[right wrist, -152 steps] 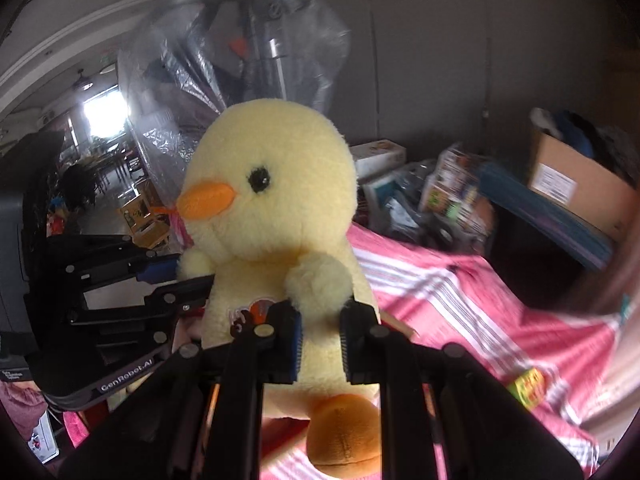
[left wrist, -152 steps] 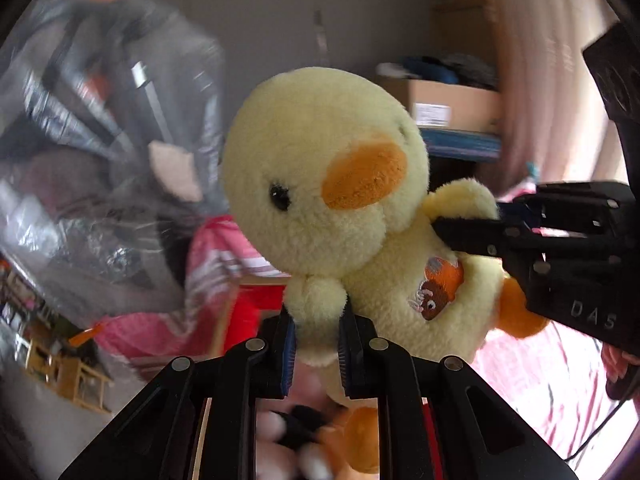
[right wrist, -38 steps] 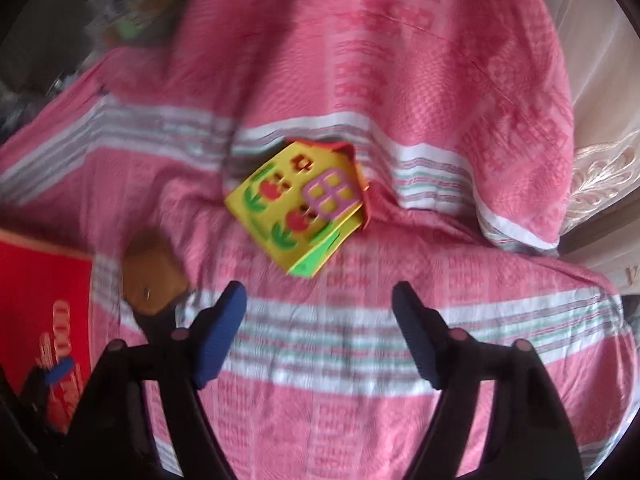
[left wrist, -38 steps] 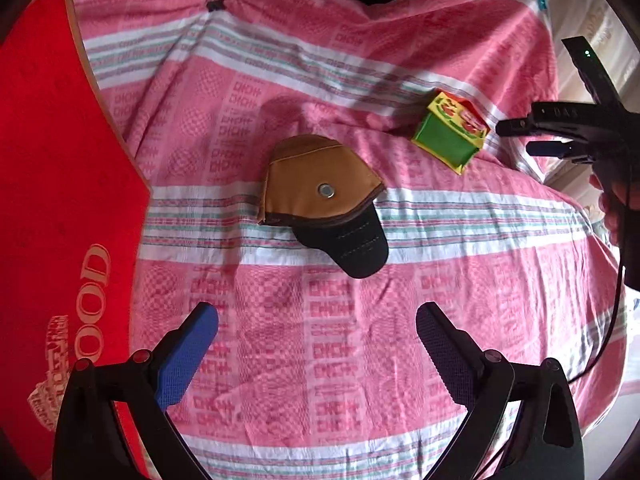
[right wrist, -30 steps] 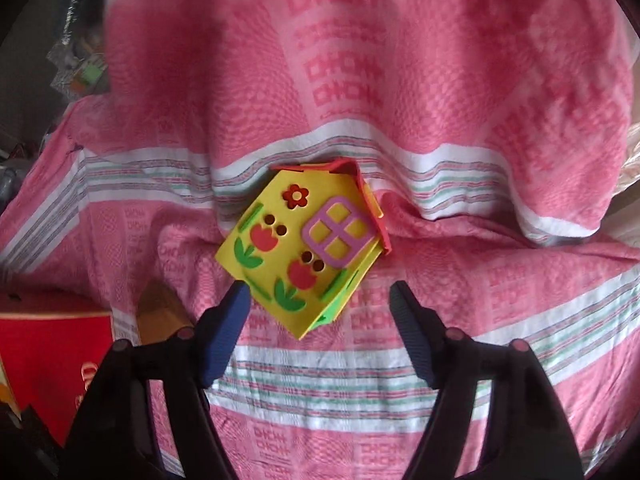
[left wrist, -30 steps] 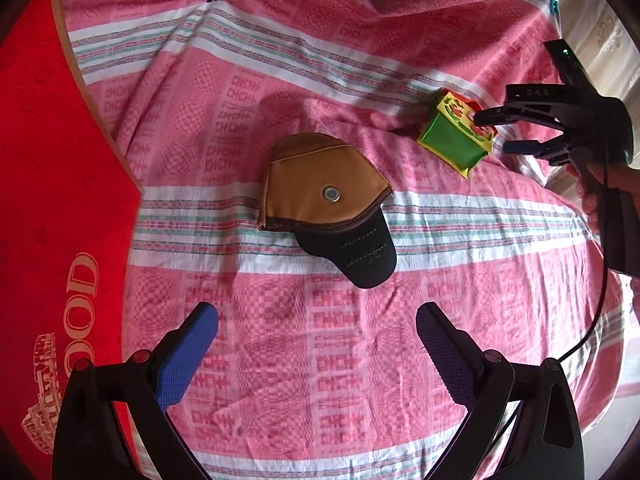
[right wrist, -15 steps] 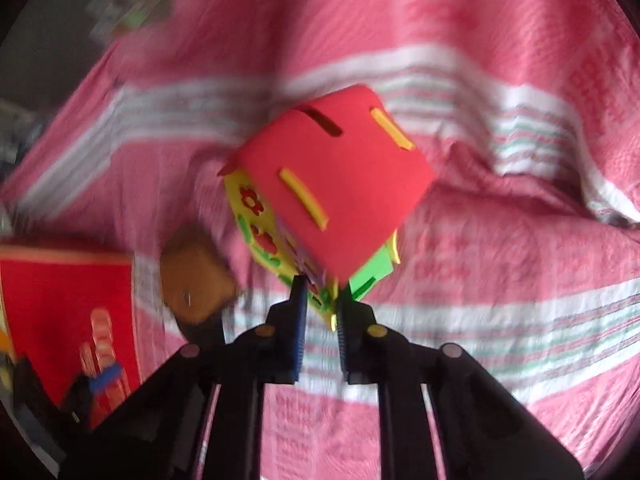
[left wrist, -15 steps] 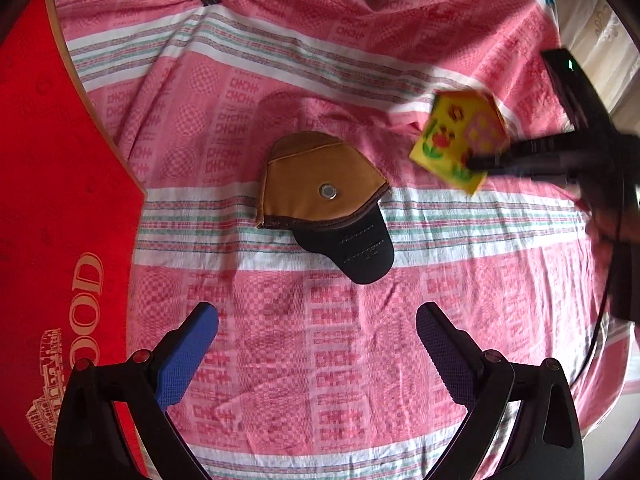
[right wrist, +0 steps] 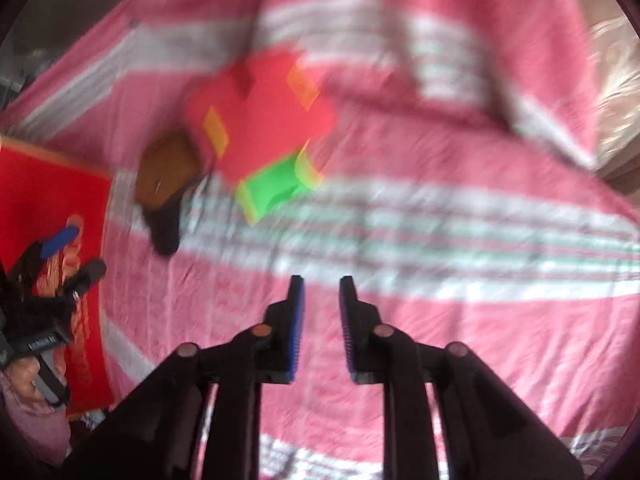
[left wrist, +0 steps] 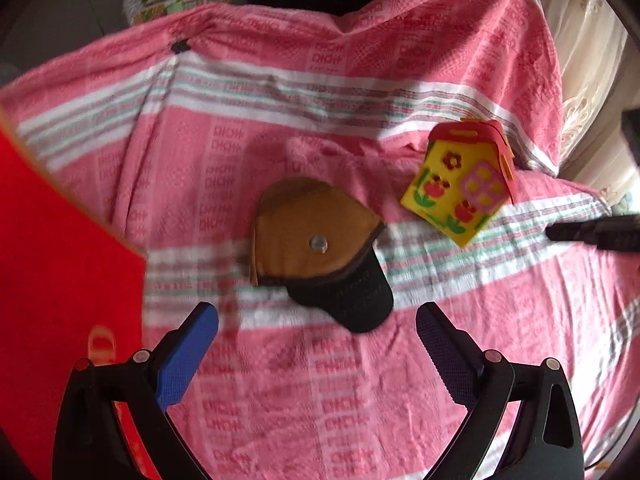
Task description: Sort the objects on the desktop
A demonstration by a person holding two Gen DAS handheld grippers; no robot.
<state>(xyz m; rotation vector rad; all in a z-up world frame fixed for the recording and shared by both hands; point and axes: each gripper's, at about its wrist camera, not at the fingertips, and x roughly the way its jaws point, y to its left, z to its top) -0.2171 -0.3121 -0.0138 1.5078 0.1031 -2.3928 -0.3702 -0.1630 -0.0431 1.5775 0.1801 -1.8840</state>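
Now the right gripper [right wrist: 320, 300] has let go and is opening empty; the toy house [left wrist: 460, 184] lies on the cloth at two o'clock of the cap [left wrist: 320, 248], unsorted. The left gripper [left wrist: 316, 340] gapes, empty.

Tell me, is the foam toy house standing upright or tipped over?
Tipped: the foam toy house leans on the pink cloth, yellow wall facing up, roof toward the far edge.

Pink striped cloth [left wrist: 280, 380] under brown cap [left wrist: 316, 248], foam house [left wrist: 460, 188], red box [left wrist: 60, 280].
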